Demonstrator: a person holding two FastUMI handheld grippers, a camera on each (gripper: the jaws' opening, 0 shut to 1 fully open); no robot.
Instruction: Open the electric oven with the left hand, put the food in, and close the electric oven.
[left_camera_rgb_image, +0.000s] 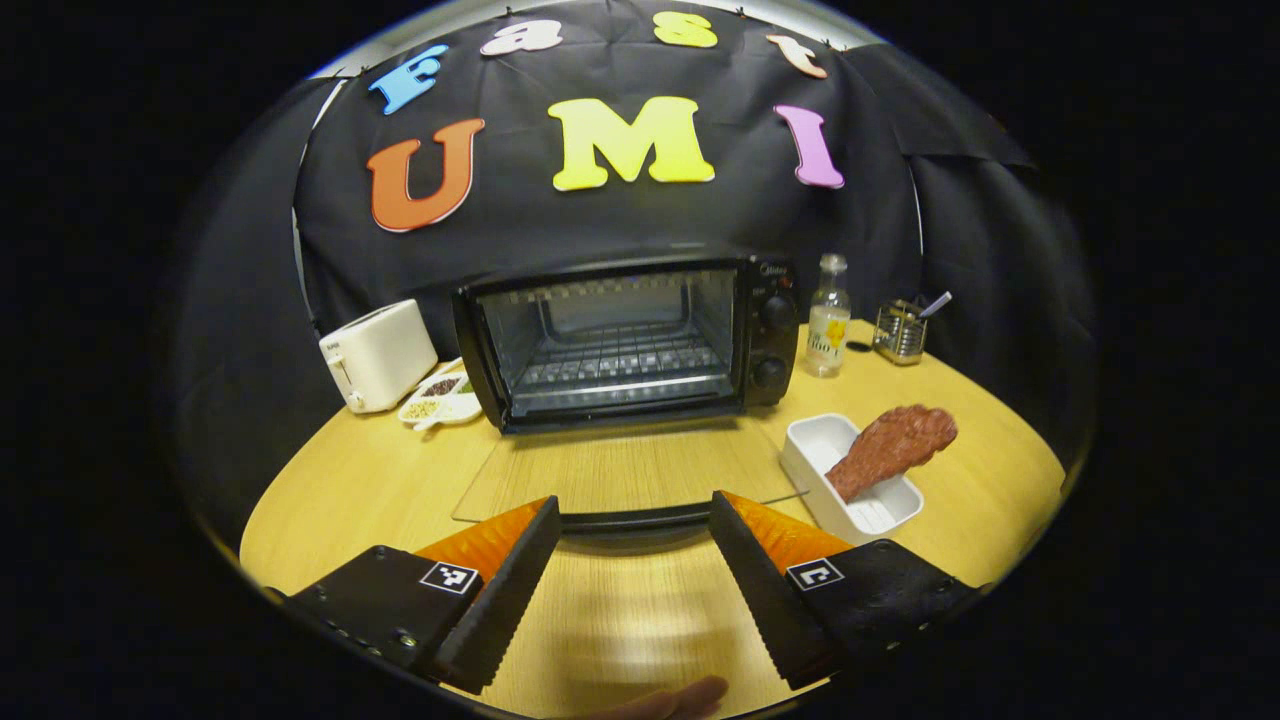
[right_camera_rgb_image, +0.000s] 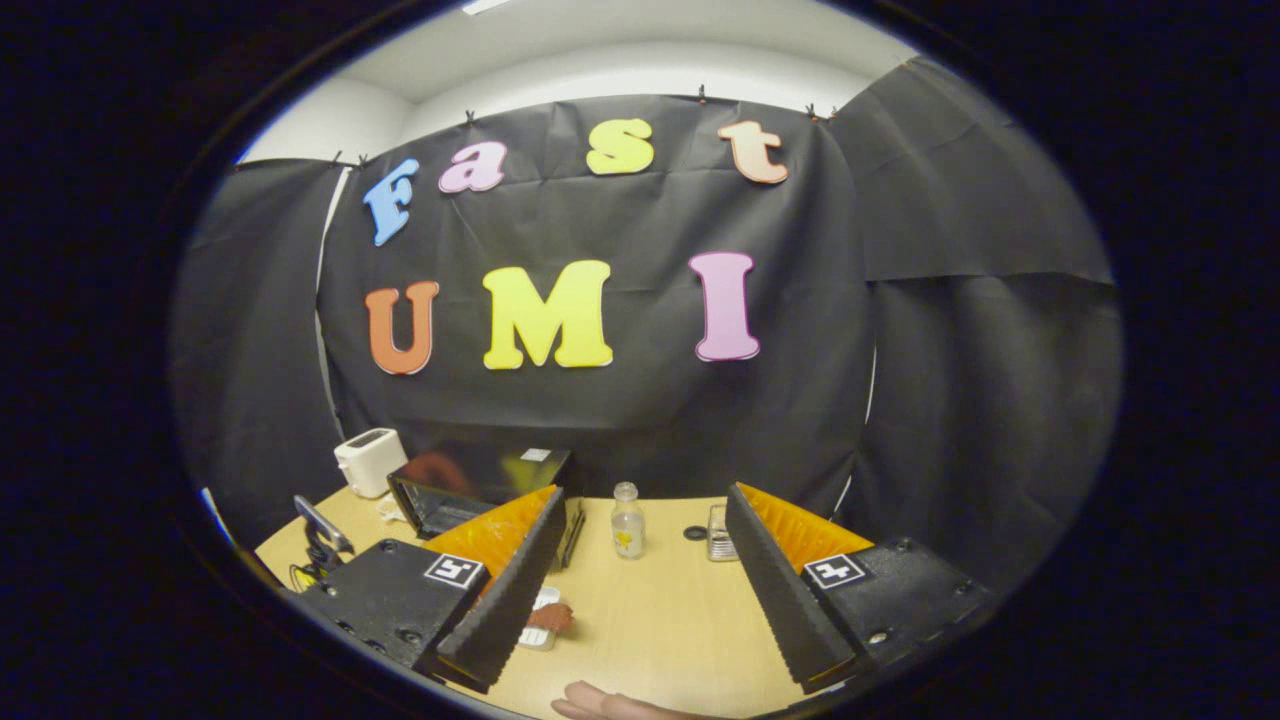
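Note:
The black electric oven (left_camera_rgb_image: 630, 335) stands at the back of the round wooden table with its glass door (left_camera_rgb_image: 625, 475) folded down flat; the wire rack inside is bare. A brown drumstick-shaped food piece (left_camera_rgb_image: 890, 445) leans out of a white rectangular dish (left_camera_rgb_image: 850, 480) to the oven's right. My left gripper (left_camera_rgb_image: 632, 520) is open, its fingers straddling the door's front handle edge without pressing on it. My right gripper (right_camera_rgb_image: 640, 560) hangs open high above the table, where I see the oven (right_camera_rgb_image: 480, 490) and the food (right_camera_rgb_image: 550, 617) partly behind its left finger.
A white toaster (left_camera_rgb_image: 375, 355) and a small divided dish of seeds (left_camera_rgb_image: 440, 398) sit left of the oven. A clear bottle (left_camera_rgb_image: 828, 318) and a metal holder (left_camera_rgb_image: 900, 330) stand to its right. A person's fingertip (left_camera_rgb_image: 670, 700) shows at the bottom edge.

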